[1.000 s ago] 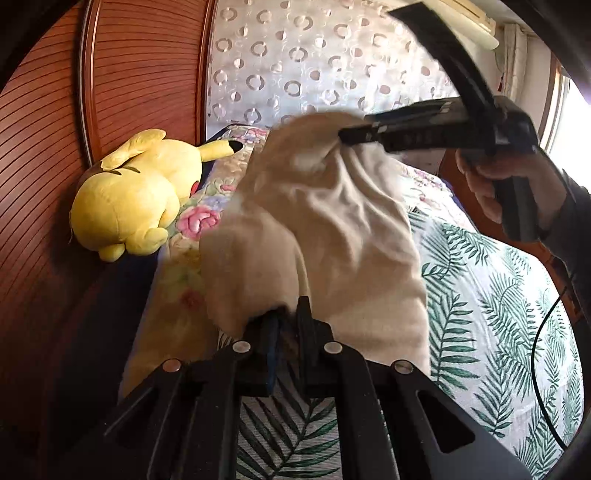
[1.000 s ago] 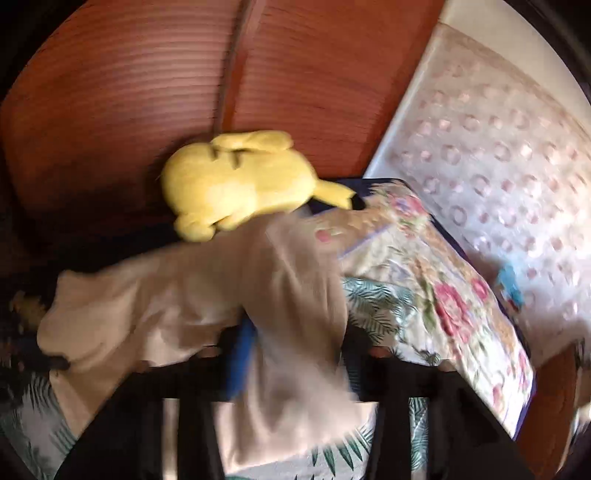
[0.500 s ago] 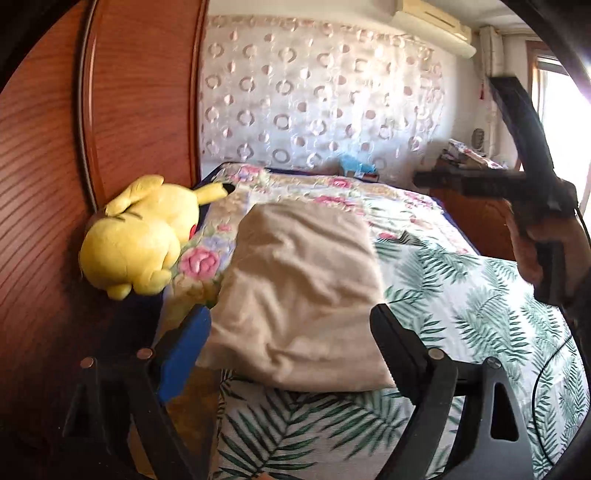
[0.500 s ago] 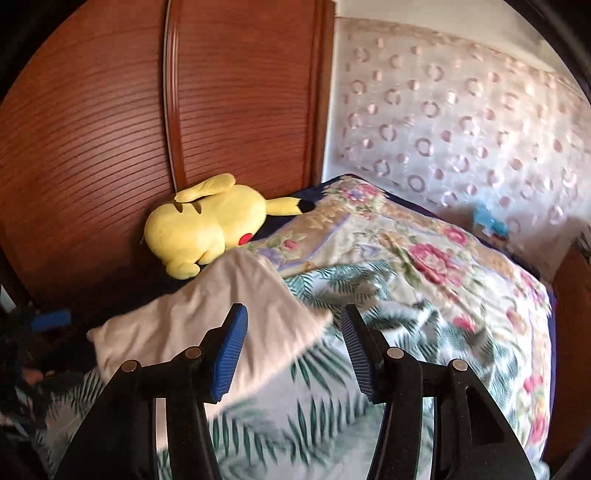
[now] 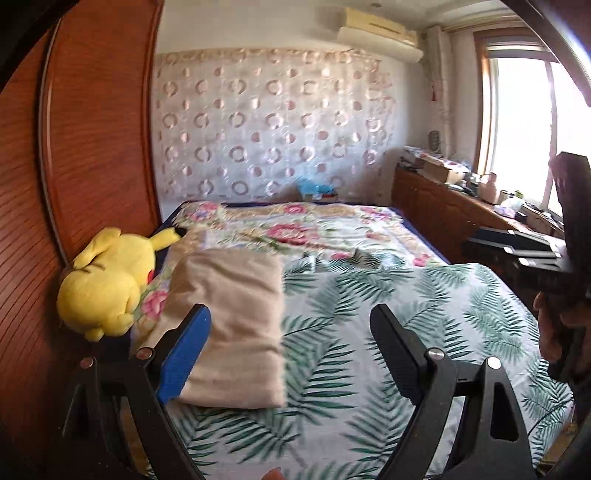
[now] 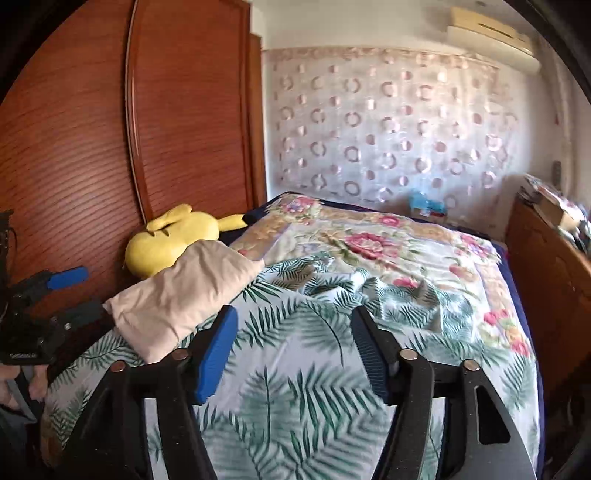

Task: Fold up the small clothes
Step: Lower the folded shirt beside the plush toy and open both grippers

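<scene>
Left wrist view shows the left hand-held gripper (image 5: 290, 325) with its jaws standing wide apart and nothing between them, after opening within the last second; the folded beige garment (image 5: 231, 325) lies flat on the bed (image 5: 424, 332) just beyond the blue-padded finger, near the bed's left edge. Beside it, against the wooden wardrobe (image 5: 92, 147), rests a yellow plush toy (image 5: 107, 284). To the right of the garment the leaf-print sheet (image 5: 369, 302) is bare and broad, giving free room across to the bed's right edge, where a wooden dresser (image 5: 443, 210) crowded with small items runs under the window (image 5: 524, 122). At the far right a hand (image 5: 554, 332) holds the other tool. Right wrist view shows the right hand-held gripper (image 6: 293, 328), whose jaws have just been opening and stand apart over bare sheet, clear of the garment's near corner (image 6: 184, 295). A floral quilt (image 6: 369, 243) covers the bed's far half, rumpled where it meets the sheet. Behind hangs a sheer curtain (image 6: 388, 129) with ring patterns, and an air conditioner (image 6: 491, 33) is mounted high on the wall.
</scene>
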A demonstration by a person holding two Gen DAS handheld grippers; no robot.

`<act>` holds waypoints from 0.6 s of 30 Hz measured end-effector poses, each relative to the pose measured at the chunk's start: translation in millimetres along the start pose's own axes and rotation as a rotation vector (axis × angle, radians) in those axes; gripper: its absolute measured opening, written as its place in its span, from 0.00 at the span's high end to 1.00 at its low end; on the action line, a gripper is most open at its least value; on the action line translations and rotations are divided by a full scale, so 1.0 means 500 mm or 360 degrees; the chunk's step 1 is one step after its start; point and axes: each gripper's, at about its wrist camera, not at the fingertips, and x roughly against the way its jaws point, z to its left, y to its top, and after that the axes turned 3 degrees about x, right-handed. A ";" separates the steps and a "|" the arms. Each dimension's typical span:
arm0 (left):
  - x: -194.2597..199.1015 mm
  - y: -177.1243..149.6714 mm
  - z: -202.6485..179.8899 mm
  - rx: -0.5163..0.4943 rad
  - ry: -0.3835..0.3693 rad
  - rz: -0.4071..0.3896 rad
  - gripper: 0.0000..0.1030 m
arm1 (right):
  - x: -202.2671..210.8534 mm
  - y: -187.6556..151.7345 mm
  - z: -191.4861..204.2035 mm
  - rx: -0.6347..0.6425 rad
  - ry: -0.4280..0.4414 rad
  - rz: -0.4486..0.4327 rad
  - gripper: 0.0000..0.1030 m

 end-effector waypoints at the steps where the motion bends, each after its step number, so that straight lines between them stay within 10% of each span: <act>1: 0.006 0.002 -0.013 -0.0007 -0.0013 -0.0010 0.14 | 0.029 -0.011 -0.001 -0.0023 -0.0029 -0.0018 0.28; 18: 0.068 0.066 -0.167 -0.0120 -0.0088 -0.0151 0.14 | 0.269 -0.079 0.080 -0.0201 -0.0416 -0.0279 0.20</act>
